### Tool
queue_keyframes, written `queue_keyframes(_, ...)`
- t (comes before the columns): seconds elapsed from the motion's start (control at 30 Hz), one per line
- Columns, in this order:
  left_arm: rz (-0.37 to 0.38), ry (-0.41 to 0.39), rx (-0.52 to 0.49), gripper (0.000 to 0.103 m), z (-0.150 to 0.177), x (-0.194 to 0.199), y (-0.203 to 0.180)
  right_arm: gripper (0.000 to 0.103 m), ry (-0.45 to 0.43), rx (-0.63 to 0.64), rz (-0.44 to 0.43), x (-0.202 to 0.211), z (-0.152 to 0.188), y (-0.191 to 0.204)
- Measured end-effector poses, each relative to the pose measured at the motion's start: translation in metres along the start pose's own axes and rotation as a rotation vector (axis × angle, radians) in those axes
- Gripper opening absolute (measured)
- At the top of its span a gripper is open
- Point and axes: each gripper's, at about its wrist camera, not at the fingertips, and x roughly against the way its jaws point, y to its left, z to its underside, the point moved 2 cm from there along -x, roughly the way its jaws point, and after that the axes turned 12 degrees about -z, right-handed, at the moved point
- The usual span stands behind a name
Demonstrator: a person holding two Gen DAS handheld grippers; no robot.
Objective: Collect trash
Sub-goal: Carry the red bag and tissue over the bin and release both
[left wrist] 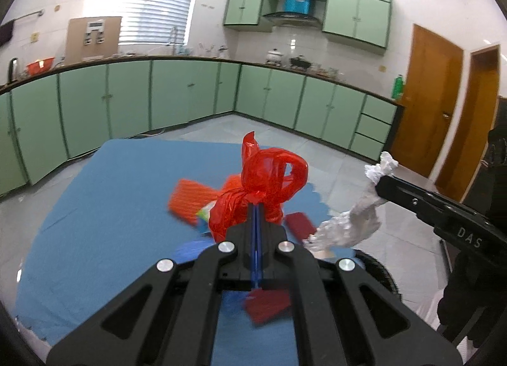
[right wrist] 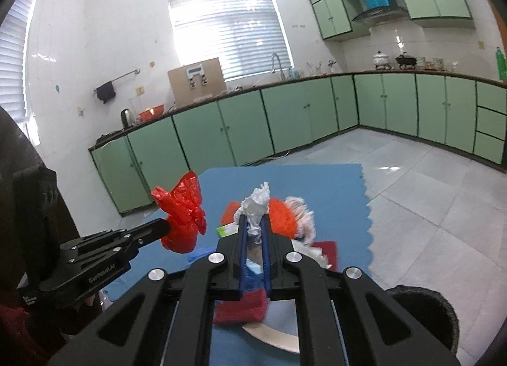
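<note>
My left gripper (left wrist: 257,205) is shut on a crumpled red plastic bag (left wrist: 266,185) and holds it in the air above the blue mat (left wrist: 95,214). It also shows in the right wrist view, where the left gripper (right wrist: 164,227) holds the red bag (right wrist: 183,220) at the left. My right gripper (right wrist: 253,223) is shut on a crumpled white tissue (right wrist: 256,207), lifted above the mat (right wrist: 332,188). In the left wrist view the right gripper (left wrist: 380,185) holds the white tissue (left wrist: 351,223) at the right.
Orange and red flat pieces (left wrist: 190,201) and other scraps lie on the mat under the grippers. A dark round bin (right wrist: 424,315) sits low at the right. Green cabinets (left wrist: 126,99) line the walls beyond a tiled floor (right wrist: 427,191).
</note>
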Motion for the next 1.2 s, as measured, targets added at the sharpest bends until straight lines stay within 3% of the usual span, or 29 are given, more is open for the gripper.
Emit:
queue_keyframes(0.33,0.171,0.008,-0.071,0.000,0.003,-0.012,-0.079,0.008,-0.044,-0.032,0.140,0.055,-0.001,-0.042)
queue_keyframes(0.6,0.292,0.061,-0.124,0.000,0.022,-0.036,-0.139,0.008,-0.051,-0.100,0.237,0.092,0.012,-0.085)
queue_keyframes(0.97,0.393,0.130,-0.194,0.000,0.060,-0.083,-0.209,0.008,-0.010,-0.210,0.349,0.113,0.052,-0.148)
queue_keyframes(1.2,0.394,0.155,-0.226,0.000,0.070,-0.105,-0.230,0.008,0.035,-0.242,0.390,0.109,0.070,-0.177)
